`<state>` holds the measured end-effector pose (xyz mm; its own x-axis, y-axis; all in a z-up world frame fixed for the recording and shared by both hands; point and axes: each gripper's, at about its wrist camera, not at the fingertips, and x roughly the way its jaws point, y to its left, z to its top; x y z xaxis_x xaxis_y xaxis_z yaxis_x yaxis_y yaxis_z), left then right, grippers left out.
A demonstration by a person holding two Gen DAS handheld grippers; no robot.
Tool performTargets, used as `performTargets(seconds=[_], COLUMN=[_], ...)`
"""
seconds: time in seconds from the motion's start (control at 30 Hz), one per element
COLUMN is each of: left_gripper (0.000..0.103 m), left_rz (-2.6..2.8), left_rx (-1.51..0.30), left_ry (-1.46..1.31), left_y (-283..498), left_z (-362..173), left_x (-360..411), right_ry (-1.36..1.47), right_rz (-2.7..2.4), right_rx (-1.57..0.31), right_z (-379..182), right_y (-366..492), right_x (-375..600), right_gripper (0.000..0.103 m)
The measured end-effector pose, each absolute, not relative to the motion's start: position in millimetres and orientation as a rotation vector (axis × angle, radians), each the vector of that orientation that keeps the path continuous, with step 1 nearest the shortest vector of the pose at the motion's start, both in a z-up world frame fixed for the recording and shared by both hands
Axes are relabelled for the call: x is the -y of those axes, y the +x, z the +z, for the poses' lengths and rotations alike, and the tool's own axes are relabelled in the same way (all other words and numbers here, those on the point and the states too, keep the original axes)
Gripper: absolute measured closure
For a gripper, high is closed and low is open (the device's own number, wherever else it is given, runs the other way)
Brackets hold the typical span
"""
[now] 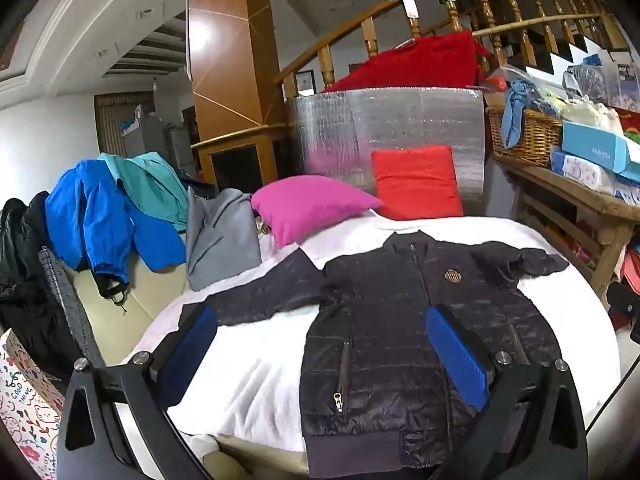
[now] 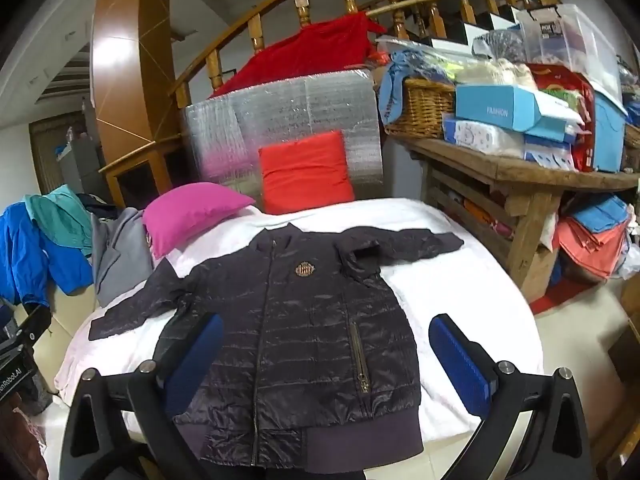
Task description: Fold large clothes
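Note:
A dark navy quilted jacket lies flat, front up and zipped, on a white blanket, sleeves spread to both sides. It also shows in the right wrist view. My left gripper is open and empty, held above the jacket's left half near the hem. My right gripper is open and empty, held above the jacket's lower right part. Both have blue pads.
A pink pillow and a red pillow lie at the bed's far end. Blue, teal and grey clothes are piled at left. A wooden table with boxes and a basket stands at right.

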<state>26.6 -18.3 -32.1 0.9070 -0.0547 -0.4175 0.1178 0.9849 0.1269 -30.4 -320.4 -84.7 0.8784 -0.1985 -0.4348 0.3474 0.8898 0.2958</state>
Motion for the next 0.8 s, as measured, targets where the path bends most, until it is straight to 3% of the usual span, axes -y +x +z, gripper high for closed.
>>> performTargets(seconds=[0.8], left_gripper=[0.0], left_rz=[-0.084], left_rx=[-0.452], left_ry=[0.133], left_y=[34.1], left_z=[-44.3], left_x=[15.7], right_ry=[0.352], right_rz=[-0.307], right_rx=[-0.451], right_z=[-78.5], right_y=[-13.6], right_x=[306.0], right_gripper=[0.0])
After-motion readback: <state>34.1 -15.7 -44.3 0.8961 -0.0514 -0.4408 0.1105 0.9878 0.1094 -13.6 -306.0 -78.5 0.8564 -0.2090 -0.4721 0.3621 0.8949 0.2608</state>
